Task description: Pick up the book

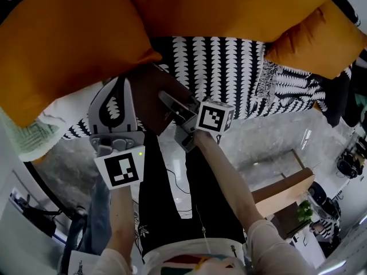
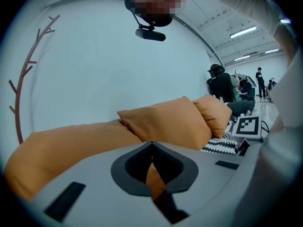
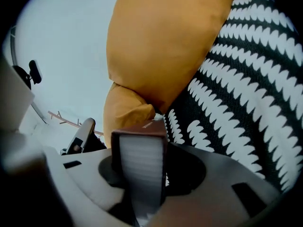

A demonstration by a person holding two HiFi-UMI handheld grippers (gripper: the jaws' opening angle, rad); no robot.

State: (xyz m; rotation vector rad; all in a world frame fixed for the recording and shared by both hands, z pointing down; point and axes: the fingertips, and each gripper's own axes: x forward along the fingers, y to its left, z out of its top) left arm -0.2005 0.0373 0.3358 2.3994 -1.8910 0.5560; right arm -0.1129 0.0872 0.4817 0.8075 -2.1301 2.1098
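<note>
A dark brown book (image 1: pixel 150 94) with white page edges (image 3: pixel 141 161) stands upright between the jaws of my right gripper (image 1: pixel 167 101), which is shut on it. The book is at the front edge of the black-and-white patterned sofa cover (image 1: pixel 229 73). In the right gripper view the right gripper (image 3: pixel 142 170) holds the book's lower edge, and the brown cover wraps the top and sides. My left gripper (image 1: pixel 117 86) sits just left of the book, its tips together and nothing between them. In the left gripper view the left gripper (image 2: pixel 151 146) faces the orange cushions.
Large orange cushions (image 1: pixel 63 39) (image 1: pixel 229 4) (image 1: pixel 315 39) lean along the sofa's back. Below lie a pale marble floor (image 1: pixel 269 136) and a wooden box (image 1: pixel 287 193) at the right. The person's dark trouser legs (image 1: pixel 172 199) are under the grippers. Other people (image 2: pixel 222 84) are far off.
</note>
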